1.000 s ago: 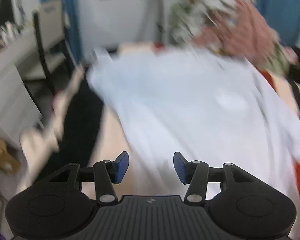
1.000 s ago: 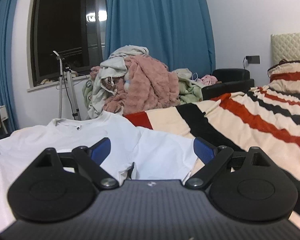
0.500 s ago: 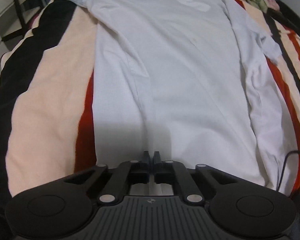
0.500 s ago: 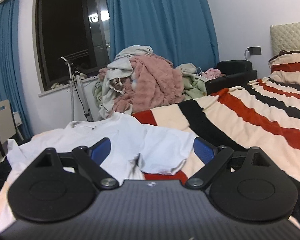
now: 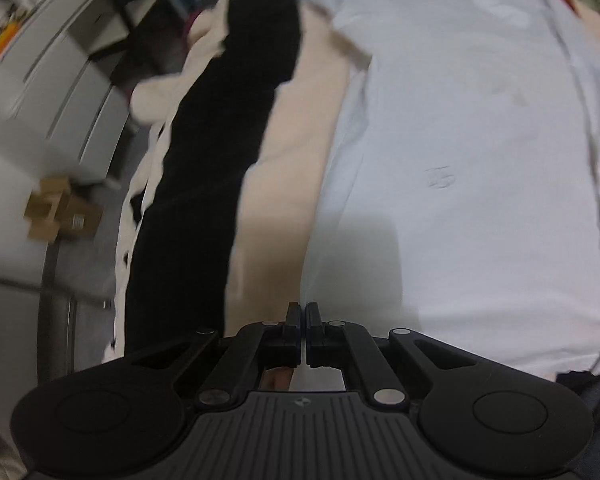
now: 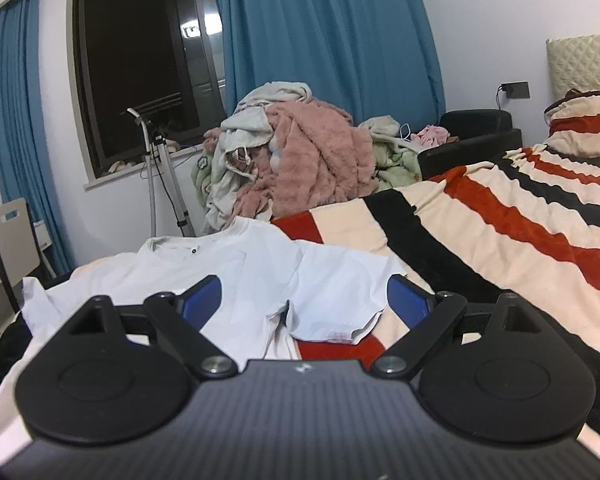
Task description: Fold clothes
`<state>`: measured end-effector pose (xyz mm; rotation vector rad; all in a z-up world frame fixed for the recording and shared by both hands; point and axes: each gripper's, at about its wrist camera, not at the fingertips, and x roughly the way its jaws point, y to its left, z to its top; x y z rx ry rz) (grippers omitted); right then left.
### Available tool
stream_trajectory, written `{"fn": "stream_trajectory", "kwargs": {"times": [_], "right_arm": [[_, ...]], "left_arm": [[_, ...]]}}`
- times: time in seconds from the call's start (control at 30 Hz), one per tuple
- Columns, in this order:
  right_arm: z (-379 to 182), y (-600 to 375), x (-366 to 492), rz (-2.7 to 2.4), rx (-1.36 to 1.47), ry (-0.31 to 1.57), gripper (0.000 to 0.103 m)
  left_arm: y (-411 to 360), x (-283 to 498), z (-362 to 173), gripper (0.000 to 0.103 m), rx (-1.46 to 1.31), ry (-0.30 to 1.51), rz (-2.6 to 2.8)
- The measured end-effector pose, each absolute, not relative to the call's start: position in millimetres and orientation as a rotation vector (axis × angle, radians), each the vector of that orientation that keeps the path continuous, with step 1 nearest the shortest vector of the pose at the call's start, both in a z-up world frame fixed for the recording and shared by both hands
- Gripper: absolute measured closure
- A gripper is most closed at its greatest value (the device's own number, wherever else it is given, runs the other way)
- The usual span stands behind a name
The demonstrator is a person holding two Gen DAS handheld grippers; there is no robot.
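1. The left gripper [image 5: 302,316] is sitting pressed fully together at the near left corner of the shirt [image 5: 480,184]. A second ago it was standing open over the cloth, and half a second ago it had closed at the hem; whether cloth is actually pinched I cannot tell, since the pads are hiding the contact.
2. The right gripper [image 6: 305,300] is hovering wide apart with nothing in it, low over the shirt's sleeve [image 6: 340,296], much as before.
3. The shirt is lying flat and face up on the striped bed [image 6: 500,216], collar at the far end.
4. Beyond the bed, a laundry pile [image 6: 300,160] is waiting by the curtains [image 6: 328,40].
5. By my reading, the first fold is beginning from the left hem.
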<state>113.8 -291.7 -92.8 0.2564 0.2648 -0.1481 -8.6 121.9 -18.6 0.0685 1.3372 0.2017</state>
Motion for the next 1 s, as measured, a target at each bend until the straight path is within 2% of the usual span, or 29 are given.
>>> {"fn": "stream_trajectory", "kwargs": {"times": [0.07,0.13,0.2,0.37,0.43,0.6,0.7,0.8,1.0], "right_arm": [[-92.1,-290.2,112.7,-0.137,0.252,0.266,0.012],[-91.0,-288.7,110.2,-0.127,0.24,0.259,0.012],[-89.7,-286.6,108.7,-0.123,0.224,0.251,0.012],[-87.1,-282.3,103.5,-0.104,0.183,0.233,0.012],[-85.7,-282.1,101.4,-0.092,0.177,0.231,0.012],[-78.3,-287.0,95.1,-0.077,0.175,0.211,0.012],[-76.8,-286.9,90.3,-0.08,0.169,0.203,0.012],[-77.6,-284.0,92.4,-0.083,0.179,0.219,0.012],[-79.4,-272.7,100.9,-0.101,0.225,0.276,0.012]], "left_arm": [[126.7,-11.1,-12.6,0.091,0.036,1.322,0.185],[122.7,-10.7,-2.5,0.069,0.019,1.275,0.154],[118.0,-7.6,6.7,0.057,0.014,1.218,0.131],[68.5,2.6,32.3,0.048,-0.065,0.992,0.038],[44.8,10.2,43.0,0.032,-0.052,0.848,-0.004],[-3.9,32.6,52.0,0.028,-0.114,0.676,-0.086],[-20.9,31.6,45.9,0.019,-0.123,0.611,-0.128],[-24.9,24.9,28.5,0.019,-0.02,0.565,-0.147],[-3.0,19.8,0.5,0.009,0.046,0.535,-0.172]]}}
